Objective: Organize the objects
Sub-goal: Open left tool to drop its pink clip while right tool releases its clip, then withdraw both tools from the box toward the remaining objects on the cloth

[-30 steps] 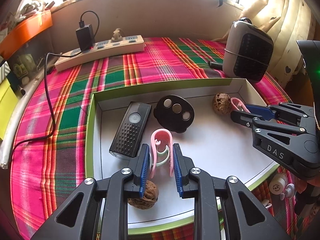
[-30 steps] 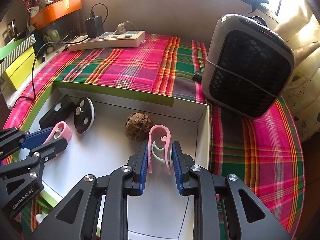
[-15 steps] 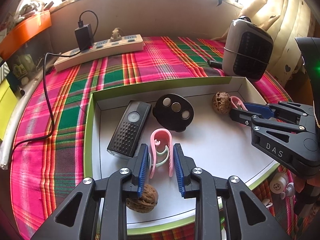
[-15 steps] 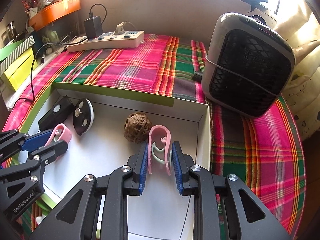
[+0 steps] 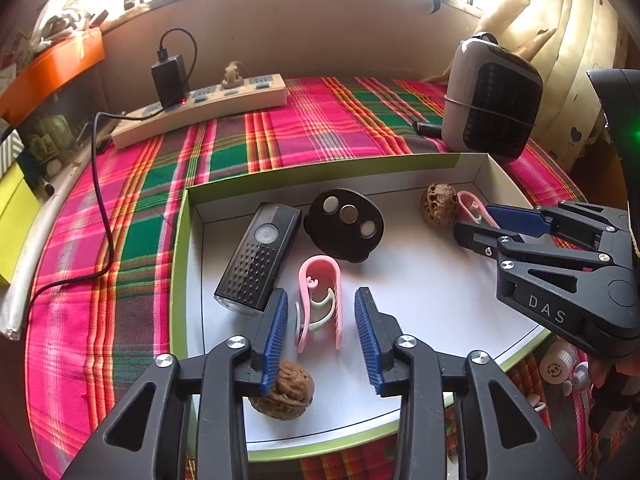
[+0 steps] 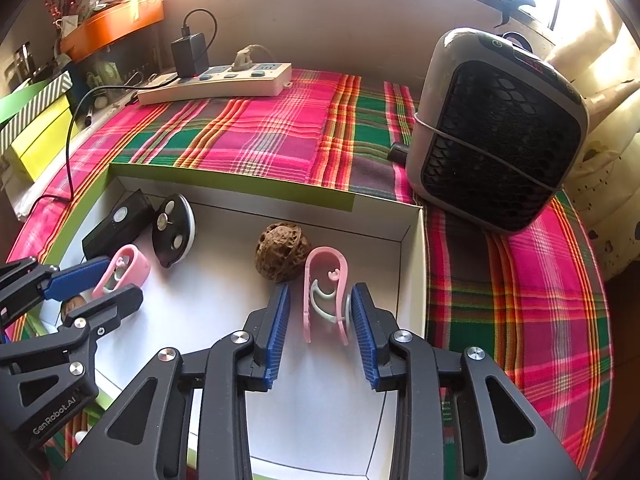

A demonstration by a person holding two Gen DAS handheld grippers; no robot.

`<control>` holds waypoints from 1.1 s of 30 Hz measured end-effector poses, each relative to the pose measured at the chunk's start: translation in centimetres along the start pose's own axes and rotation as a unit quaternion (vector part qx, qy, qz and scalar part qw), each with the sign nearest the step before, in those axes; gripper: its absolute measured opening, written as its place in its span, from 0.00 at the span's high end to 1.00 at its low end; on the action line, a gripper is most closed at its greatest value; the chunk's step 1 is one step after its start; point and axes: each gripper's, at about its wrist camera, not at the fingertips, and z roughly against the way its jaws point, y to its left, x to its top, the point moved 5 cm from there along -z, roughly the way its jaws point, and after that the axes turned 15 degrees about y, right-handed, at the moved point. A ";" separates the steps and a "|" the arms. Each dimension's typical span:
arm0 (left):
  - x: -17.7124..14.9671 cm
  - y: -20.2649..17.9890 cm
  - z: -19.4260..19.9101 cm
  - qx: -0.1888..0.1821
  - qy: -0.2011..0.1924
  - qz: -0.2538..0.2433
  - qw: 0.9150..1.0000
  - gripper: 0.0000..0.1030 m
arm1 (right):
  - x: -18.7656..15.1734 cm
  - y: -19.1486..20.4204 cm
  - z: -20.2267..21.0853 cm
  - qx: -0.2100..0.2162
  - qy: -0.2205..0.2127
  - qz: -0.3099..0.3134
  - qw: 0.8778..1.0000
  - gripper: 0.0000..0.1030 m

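Observation:
A white tray with a green rim (image 5: 180, 240) holds two pink clips, two walnuts, a black flashlight (image 5: 258, 258) and a black oval disc (image 5: 344, 226). My left gripper (image 5: 320, 328) is open, and one pink clip (image 5: 320, 306) lies on the tray floor between its fingers with gaps on both sides. A walnut (image 5: 282, 396) sits under its left finger. My right gripper (image 6: 320, 320) is open around the other pink clip (image 6: 326, 292), which stands beside a dark walnut (image 6: 282, 250) near the tray's right wall (image 6: 412, 272).
A grey fan heater (image 6: 496, 132) stands on the plaid cloth (image 6: 272, 132) right of the tray. A white power strip (image 5: 200, 108) with a black charger and cable lies at the back. Small bottles (image 5: 560, 368) sit by the tray's front right edge.
Both grippers have opened. The pink clips they were clamping now rest loose on the tray between the fingers.

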 end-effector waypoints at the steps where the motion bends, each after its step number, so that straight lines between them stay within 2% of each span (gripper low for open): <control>1: 0.0 0.1 0.0 -0.001 0.000 0.002 1.000 0.67 | 0.0 0.0 0.0 0.000 -0.001 0.000 1.000 0.66; 6: -0.2 0.4 0.6 -0.001 -0.006 0.005 1.000 0.66 | -0.3 0.0 0.4 0.001 -0.004 -0.002 1.000 0.62; 26: -2.3 0.1 4.2 -0.003 -0.041 0.005 0.999 0.66 | -2.3 0.3 3.5 0.021 -0.039 -0.020 0.999 0.61; 33: -3.3 -0.1 5.4 -0.007 -0.050 0.006 0.999 0.66 | -3.5 0.5 4.6 0.016 -0.052 -0.020 0.998 0.61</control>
